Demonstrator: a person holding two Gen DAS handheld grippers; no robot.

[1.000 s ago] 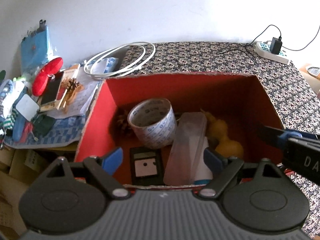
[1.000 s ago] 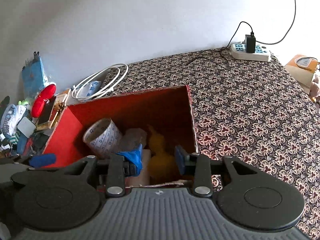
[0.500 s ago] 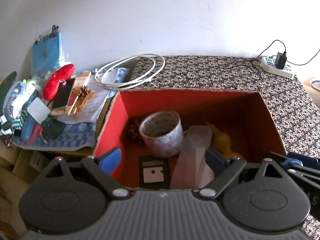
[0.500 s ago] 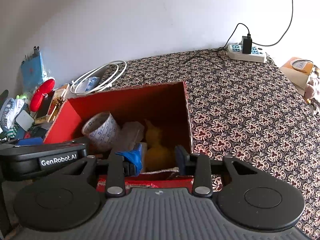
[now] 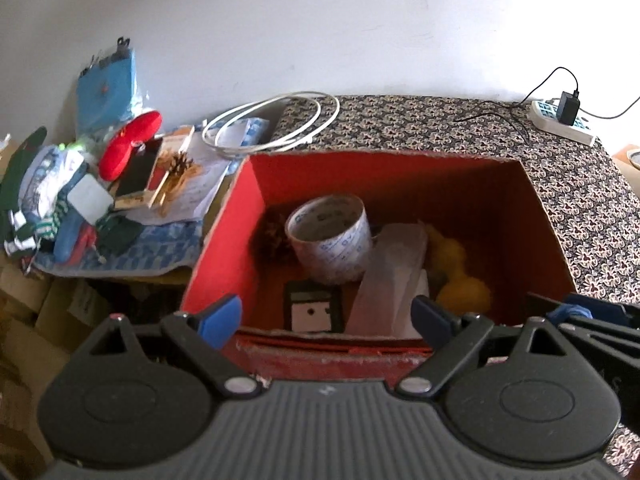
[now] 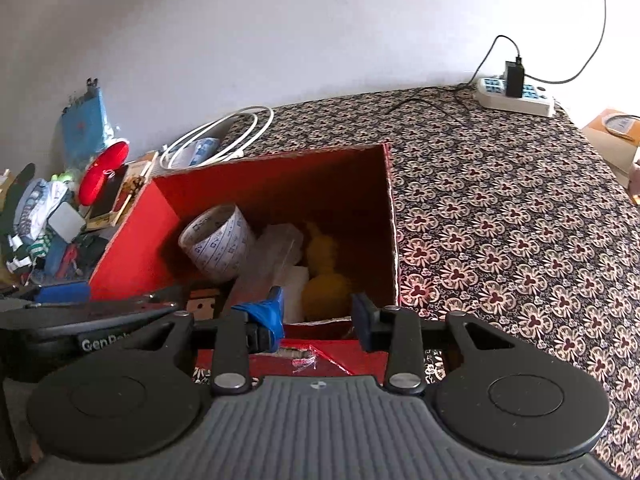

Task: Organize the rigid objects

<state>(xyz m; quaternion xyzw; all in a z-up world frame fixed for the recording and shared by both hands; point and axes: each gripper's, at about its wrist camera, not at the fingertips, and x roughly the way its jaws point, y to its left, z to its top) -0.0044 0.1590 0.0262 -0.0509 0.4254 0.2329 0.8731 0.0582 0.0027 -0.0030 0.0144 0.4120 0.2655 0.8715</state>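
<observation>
An open red box (image 5: 380,156) (image 6: 272,156) stands on a patterned cloth. Inside lie a white tape roll (image 5: 328,240) (image 6: 216,240), a clear plastic case (image 5: 392,276) (image 6: 272,256), a yellow gourd-shaped toy (image 5: 460,276) (image 6: 324,272), a small black card (image 5: 314,308) and a pine cone (image 5: 268,240). My left gripper (image 5: 325,316) hangs open over the box's near wall, holding nothing. My right gripper (image 6: 316,316) is open beside it, over the box's near right corner, with nothing between its fingers. Each gripper shows at the edge of the other's view.
Left of the box is a cluttered pile (image 5: 80,200) with a red plush (image 5: 130,144) and a boxed item. A coiled white cable (image 5: 272,124) lies behind the box. A power strip (image 6: 516,96) sits at the far right of the patterned cloth (image 6: 520,240).
Both grippers have drawn back and up from the box, so its near outer wall now shows. The box's contents have not moved.
</observation>
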